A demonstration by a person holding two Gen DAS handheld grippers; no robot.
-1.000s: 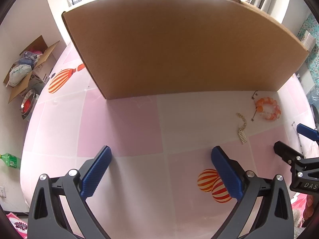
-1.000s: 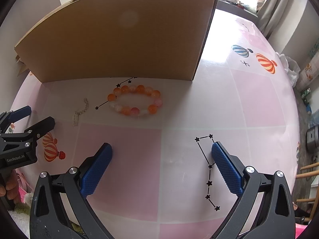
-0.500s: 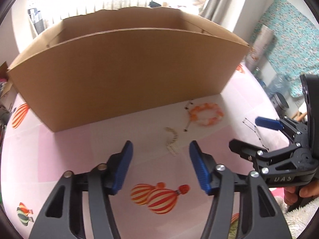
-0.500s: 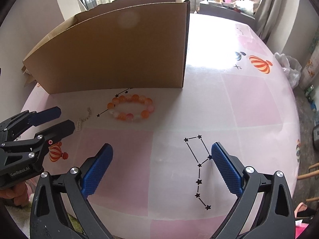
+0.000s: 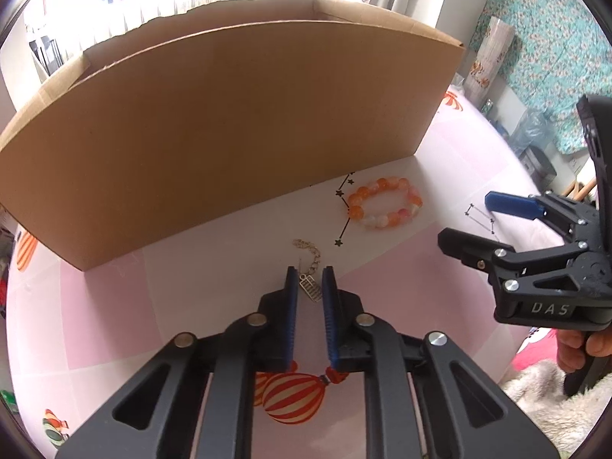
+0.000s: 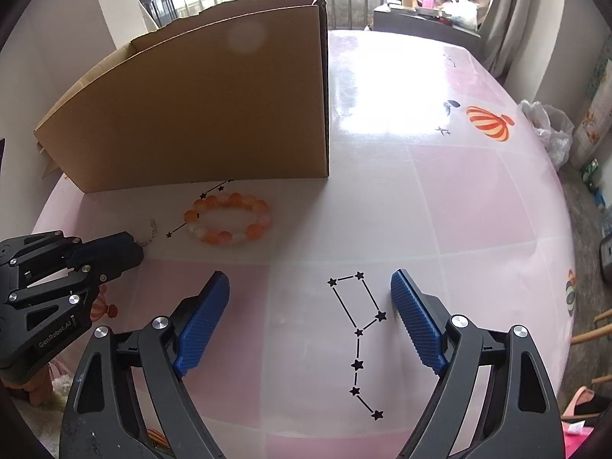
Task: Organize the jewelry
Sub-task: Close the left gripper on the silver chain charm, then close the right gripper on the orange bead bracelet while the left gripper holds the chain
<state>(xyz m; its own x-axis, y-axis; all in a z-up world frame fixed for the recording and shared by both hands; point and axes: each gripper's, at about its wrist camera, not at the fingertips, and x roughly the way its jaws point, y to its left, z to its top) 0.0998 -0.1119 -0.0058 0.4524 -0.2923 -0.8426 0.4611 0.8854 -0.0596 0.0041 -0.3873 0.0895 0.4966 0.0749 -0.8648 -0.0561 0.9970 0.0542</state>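
Jewelry lies on the pink counter (image 5: 114, 298) before a cardboard box (image 5: 229, 122). Left hand-held gripper (image 5: 309, 279) is closing, narrow, around the chain's small charm (image 5: 310, 287): light, limp, slippery, likely best pinched at that charm. Rightward, the bead bracelet (image 6: 228, 218) looks firmer, graspable across one side. Right hand-held gripper (image 6: 310, 317) is closing too, wide, empty.

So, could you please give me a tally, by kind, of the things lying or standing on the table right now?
Beaded bracelet: 1
Chain with a small charm: 1
Cardboard box: 1
Total: 3
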